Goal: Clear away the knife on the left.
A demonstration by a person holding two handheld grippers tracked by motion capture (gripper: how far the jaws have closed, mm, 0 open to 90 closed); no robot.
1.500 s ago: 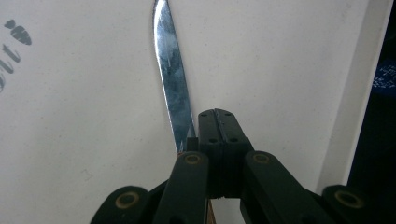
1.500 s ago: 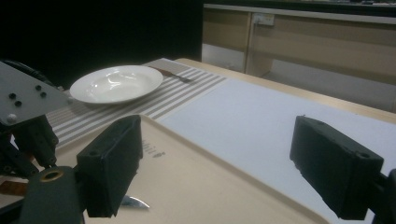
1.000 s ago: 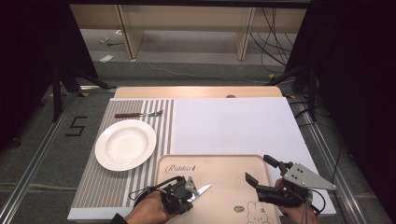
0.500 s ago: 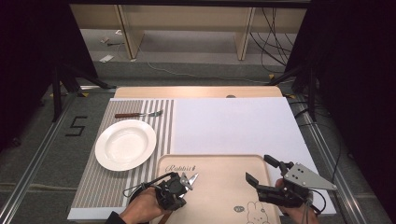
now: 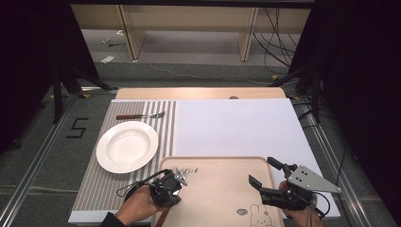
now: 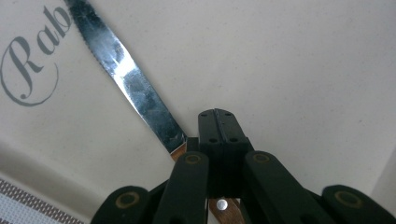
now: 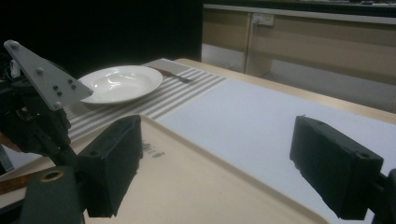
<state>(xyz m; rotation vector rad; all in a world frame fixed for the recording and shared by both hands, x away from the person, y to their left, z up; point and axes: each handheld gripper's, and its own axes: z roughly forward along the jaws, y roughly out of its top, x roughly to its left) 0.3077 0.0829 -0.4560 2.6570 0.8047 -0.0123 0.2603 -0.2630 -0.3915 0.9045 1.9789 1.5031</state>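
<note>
**Knife pinched at the handle, low over the tray**

My left gripper has its jaws pressed together on a knife, clamped where the wooden handle meets the steel. I judge that grip sensible: the blade sticks out forward and to the side, free of the jaws, so I can steer its tip. The serrated blade lies close over the tray, near the printed lettering at the tray's near-left part; whether it touches the surface I cannot tell.

My right gripper is spread wide and carries nothing, hovering above the tray's right side, well apart from the left one. Held there, it stays out of the knife's way.

Beyond the tray's left rim the striped mat carries a white plate, with a fork lying past it at the far edge. The white sheet on the tabletop is bare, giving me broad room to the right and forward. The tray's raised rim is the edge I would have to lift over.
</note>
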